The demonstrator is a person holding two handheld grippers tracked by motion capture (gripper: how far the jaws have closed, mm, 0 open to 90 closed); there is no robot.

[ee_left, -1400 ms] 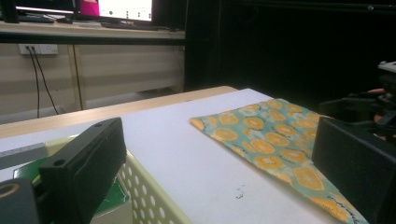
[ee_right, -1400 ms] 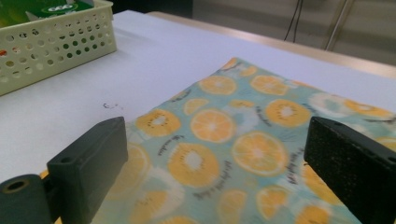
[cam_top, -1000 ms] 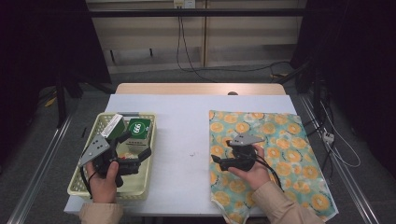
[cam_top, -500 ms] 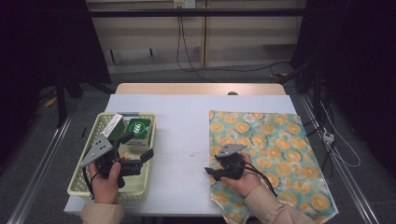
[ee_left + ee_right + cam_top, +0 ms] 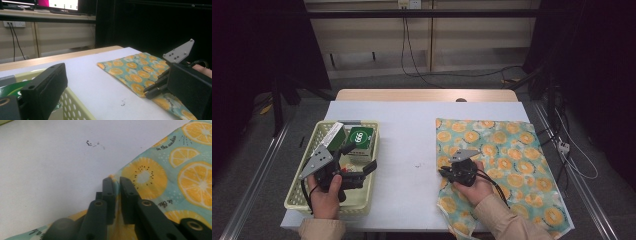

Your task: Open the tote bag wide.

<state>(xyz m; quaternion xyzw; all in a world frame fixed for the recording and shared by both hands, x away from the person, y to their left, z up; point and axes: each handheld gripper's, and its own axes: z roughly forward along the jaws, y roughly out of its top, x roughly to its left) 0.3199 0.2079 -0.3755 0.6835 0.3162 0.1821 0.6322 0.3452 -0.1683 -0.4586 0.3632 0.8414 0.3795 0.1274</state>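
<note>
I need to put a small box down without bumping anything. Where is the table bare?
Bare white table lies between the basket and the cloth, and along the far edge behind both. The basket is crowded with green boxes and the left gripper. The right gripper pinches the cloth's left edge.

Patterned cloth [image 5: 507, 160]: a thin teal fabric printed with orange citrus slices and small black script, spread mostly flat and slightly askew. It extends away from the right gripper [image 5: 443, 172] to that gripper's far side and behind it. The cloth's left edge [image 5: 115, 182] is pinched between this gripper's nearly closed jaws and rises there in a small fold. The near corner beneath the holding hand lies rumpled.
</note>
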